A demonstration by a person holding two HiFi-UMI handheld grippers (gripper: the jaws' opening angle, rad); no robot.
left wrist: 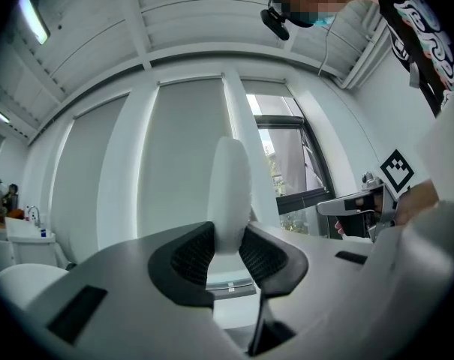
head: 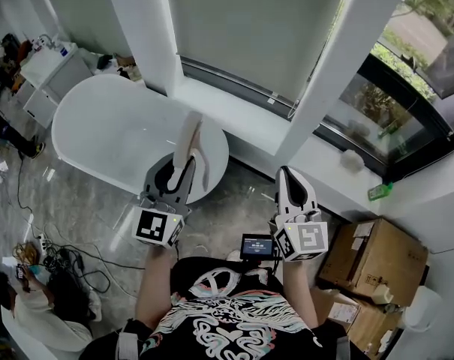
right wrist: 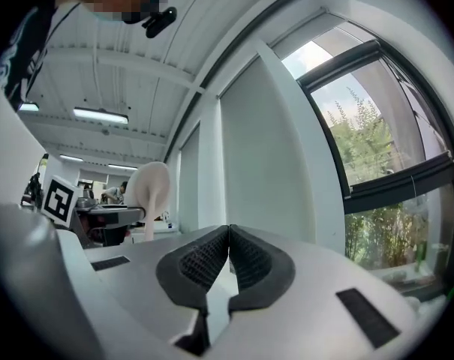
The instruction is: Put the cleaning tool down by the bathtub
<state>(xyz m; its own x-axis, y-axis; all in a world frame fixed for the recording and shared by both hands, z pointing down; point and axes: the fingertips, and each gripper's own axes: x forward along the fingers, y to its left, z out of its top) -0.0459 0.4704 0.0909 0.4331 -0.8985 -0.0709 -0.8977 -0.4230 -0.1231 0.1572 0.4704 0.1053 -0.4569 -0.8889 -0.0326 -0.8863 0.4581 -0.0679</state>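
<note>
Your left gripper (left wrist: 228, 252) is pinching the cleaning tool (left wrist: 231, 193). Both ribbed pads press on the lower end of its pale, rounded body, one on each side, and the rest of the tool stands out past the jaws toward 12 o'clock in the left gripper view. What kind of tool it is can't be made out from here.

In the head view you hold that gripper level in front of you. The tool reaches toward 12 o'clock, so its far end shows over the near, rounded end of the white bathtub (head: 114, 130). Most of the bathtub lies at 10 o'clock from the gripper. The tool is up in your grip, not lying on the grey floor (head: 234, 201) beside the tub. Whether it touches the rim can't be judged from above.

Your right gripper (right wrist: 229, 250) sits at 3 o'clock from the left one, well apart from it. Its jaws are pressed together with nothing between the pads, and it points toward the ledge under the window (head: 392, 103).

A small screen (head: 257, 246) sits between your forearms at 6 o'clock. Cardboard boxes (head: 373, 257) stand at 4 o'clock from the right gripper. Cables (head: 76, 265) trail across the floor at 8 o'clock, near another person (head: 31, 306) low in the corner.
</note>
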